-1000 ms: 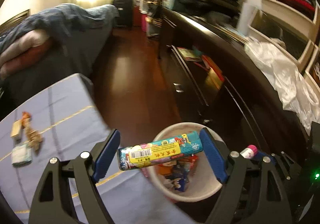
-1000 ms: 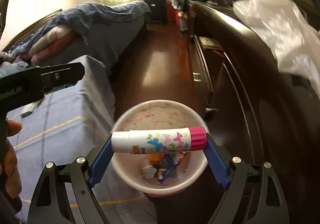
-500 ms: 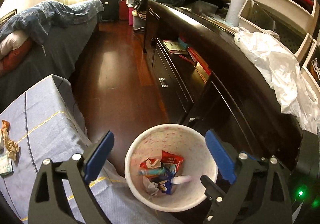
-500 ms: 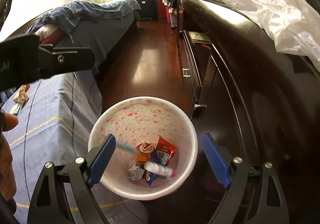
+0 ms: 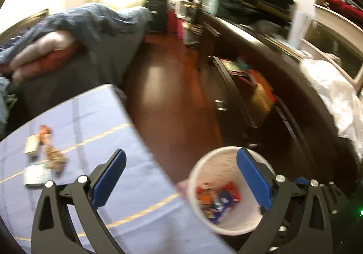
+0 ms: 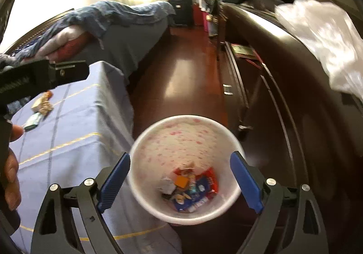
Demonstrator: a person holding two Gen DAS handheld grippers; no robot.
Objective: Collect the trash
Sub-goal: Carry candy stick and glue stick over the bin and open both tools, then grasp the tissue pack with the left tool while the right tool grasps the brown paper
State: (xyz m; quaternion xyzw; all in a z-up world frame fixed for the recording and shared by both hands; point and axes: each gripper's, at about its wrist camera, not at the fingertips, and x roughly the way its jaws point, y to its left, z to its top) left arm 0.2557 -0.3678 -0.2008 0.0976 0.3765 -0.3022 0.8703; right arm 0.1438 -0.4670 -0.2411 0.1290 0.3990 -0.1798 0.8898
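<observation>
Inside, crinkled glossy wrappers (image 6: 192,188) fill the round, pink-speckled bin (image 6: 181,134).

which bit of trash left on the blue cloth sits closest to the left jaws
The flat pale green-white packet, nearest the camera in the left wrist view. The crumpled brown wrapper and small tan box lie farther back.

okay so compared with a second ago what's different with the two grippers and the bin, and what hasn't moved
Both grippers let go: the left gripper, whose jaws have just been opening, dropped its printed tube, the right gripper its butterfly glue stick, into the pink-speckled bin. Both are now empty and open. The scraps on the blue cloth stayed put.
</observation>
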